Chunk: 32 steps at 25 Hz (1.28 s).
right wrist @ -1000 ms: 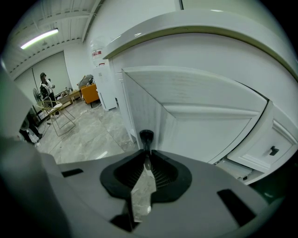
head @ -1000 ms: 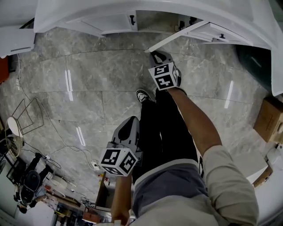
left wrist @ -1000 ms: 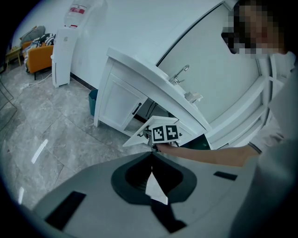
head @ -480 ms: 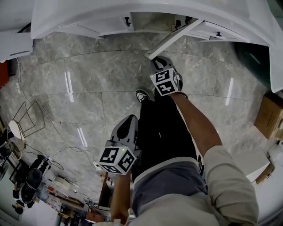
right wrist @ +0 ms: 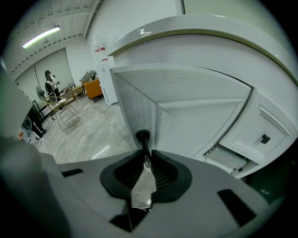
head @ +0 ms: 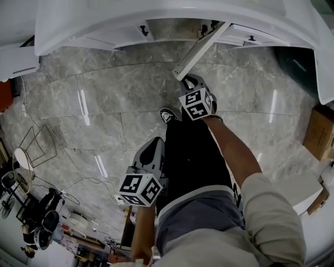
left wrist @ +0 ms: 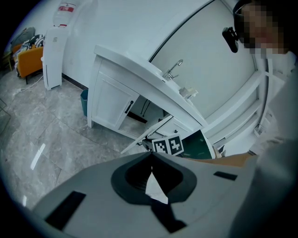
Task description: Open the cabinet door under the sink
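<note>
In the head view, the white counter [head: 156, 15] runs along the top, and we take it as our landmark. The door [head: 201, 49] under the counter stands open and reaches out from it over the grey floor [head: 104, 104]. The right gripper [head: 183, 79] is at the far free edge of the door, away from the counter. The left gripper [head: 155, 142] hangs well apart from the counter, beside the person's dark trouser leg, and touches nothing. A shoe [head: 168, 113] shows on the floor between the two grippers. A second door [head: 125, 31] under the counter, to the left of the open one, is closed.

In the left gripper view, the left gripper [left wrist: 151, 155] has its two jaws pressed together with nothing between them. Beyond it we see the counter [left wrist: 139, 65] with a faucet [left wrist: 173, 69] on top. Below the counter the door [left wrist: 149, 135] is swung outward, and the marker cube of the right gripper [left wrist: 167, 145] sits at its outer end.

In the right gripper view, the right gripper [right wrist: 146, 160] pinches the black handle [right wrist: 142, 138] of the door [right wrist: 186, 107]; the handle stands between the ribbed pads. The door rises just behind the jaws, under the edge of the counter [right wrist: 209, 37]. To the right, below the counter, we see a small white panel with a dark knob [right wrist: 264, 138].
</note>
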### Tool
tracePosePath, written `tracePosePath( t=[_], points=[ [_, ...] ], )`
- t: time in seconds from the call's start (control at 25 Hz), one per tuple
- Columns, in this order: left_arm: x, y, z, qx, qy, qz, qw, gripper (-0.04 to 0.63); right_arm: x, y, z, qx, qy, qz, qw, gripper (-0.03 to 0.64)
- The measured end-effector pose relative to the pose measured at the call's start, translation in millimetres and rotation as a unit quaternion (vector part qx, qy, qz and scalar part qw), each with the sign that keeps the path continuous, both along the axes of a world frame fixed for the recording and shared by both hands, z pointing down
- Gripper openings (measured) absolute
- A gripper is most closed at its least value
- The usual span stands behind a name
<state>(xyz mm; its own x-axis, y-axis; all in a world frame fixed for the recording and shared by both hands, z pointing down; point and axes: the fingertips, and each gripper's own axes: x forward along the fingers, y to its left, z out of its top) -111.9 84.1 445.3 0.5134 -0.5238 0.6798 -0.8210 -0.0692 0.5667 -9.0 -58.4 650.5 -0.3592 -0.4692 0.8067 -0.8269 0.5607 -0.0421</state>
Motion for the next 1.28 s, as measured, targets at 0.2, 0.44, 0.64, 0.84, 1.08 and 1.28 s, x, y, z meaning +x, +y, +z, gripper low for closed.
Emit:
tracePosePath(
  t=[0.2,0.44,0.64,0.84,1.08,1.28],
  points=[
    [12,-2,-1,0.004,0.000,0.009,0.9999,0.000,19,15,2,-0.007,0.003,0.019,1.000,0.055],
    [32,-8,-8,0.010,0.008,0.022,0.9997,0.000,35,23,2,-0.012,0.004,0.028,1.000,0.055],
    [42,-10,-10,0.008,0.005,0.043,0.9990,0.001,49,32,2,-0.016,0.003,0.031,0.999,0.055],
    [53,-13,-11,0.003,0.009,0.055,0.9984,0.002,70,42,4,-0.028,0.007,0.040,0.999,0.055],
    [61,-23,-14,0.006,0.008,0.061,0.9981,0.001,88,48,4,-0.039,0.008,0.049,0.998,0.055],
    [59,-30,-14,0.007,0.001,0.065,0.9978,0.000,107,54,6,-0.051,0.009,0.076,0.996,0.054]
  ],
)
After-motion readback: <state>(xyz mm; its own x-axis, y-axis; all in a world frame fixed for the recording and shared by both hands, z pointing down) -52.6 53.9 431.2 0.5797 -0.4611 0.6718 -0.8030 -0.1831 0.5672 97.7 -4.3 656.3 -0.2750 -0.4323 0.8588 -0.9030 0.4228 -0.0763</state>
